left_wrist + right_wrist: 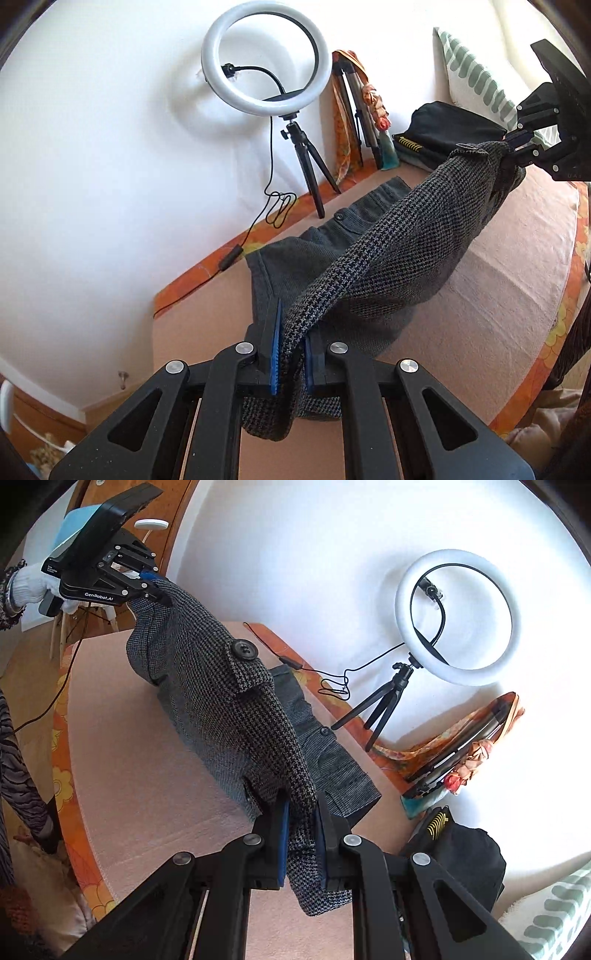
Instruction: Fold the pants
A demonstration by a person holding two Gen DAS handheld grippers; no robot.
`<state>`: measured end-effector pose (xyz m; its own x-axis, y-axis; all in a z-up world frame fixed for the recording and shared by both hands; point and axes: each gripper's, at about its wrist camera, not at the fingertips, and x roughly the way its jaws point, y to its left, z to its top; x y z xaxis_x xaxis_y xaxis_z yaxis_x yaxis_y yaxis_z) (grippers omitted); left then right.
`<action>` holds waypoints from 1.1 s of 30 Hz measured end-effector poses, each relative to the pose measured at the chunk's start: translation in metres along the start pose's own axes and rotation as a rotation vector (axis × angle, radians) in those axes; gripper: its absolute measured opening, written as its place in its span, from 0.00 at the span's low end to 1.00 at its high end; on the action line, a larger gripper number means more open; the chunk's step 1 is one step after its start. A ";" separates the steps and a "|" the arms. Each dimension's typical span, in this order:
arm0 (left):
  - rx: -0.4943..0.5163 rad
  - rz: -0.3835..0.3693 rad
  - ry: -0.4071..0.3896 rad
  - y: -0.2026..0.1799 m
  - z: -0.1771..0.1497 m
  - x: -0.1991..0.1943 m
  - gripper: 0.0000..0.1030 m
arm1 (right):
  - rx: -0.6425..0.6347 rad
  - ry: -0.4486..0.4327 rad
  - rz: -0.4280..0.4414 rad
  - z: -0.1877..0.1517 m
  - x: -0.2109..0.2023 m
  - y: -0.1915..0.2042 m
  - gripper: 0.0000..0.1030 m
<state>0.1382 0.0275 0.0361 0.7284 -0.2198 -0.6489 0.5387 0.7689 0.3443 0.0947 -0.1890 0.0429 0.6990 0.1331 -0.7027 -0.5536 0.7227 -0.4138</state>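
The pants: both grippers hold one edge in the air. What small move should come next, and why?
Probably carry the lifted edge across, toward the wall side, and lower it onto the flat part. The left gripper and right gripper are both shut on the pants; the held edge hangs stretched between them, while the rest lies flat on the bed. So the fold looks only half made.

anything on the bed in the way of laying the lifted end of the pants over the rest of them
Nothing visible. Both grippers, left and right, are shut on the pants, and the part still lying on the bed is bare on top. The ring light and the dark bag sit off to the side.
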 end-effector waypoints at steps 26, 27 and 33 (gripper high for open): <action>0.075 -0.017 0.161 0.029 0.053 0.186 0.08 | 0.099 0.212 -0.012 0.015 0.190 -0.107 0.10; 0.073 -0.020 0.168 0.029 0.052 0.193 0.08 | 0.104 0.220 -0.008 0.013 0.196 -0.108 0.10; 0.073 -0.024 0.205 0.027 0.049 0.229 0.08 | 0.122 0.262 0.003 0.005 0.233 -0.116 0.10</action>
<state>0.3405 -0.0312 -0.0698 0.6178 -0.1052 -0.7793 0.5894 0.7179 0.3704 0.3239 -0.2386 -0.0697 0.5473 -0.0329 -0.8363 -0.4857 0.8012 -0.3495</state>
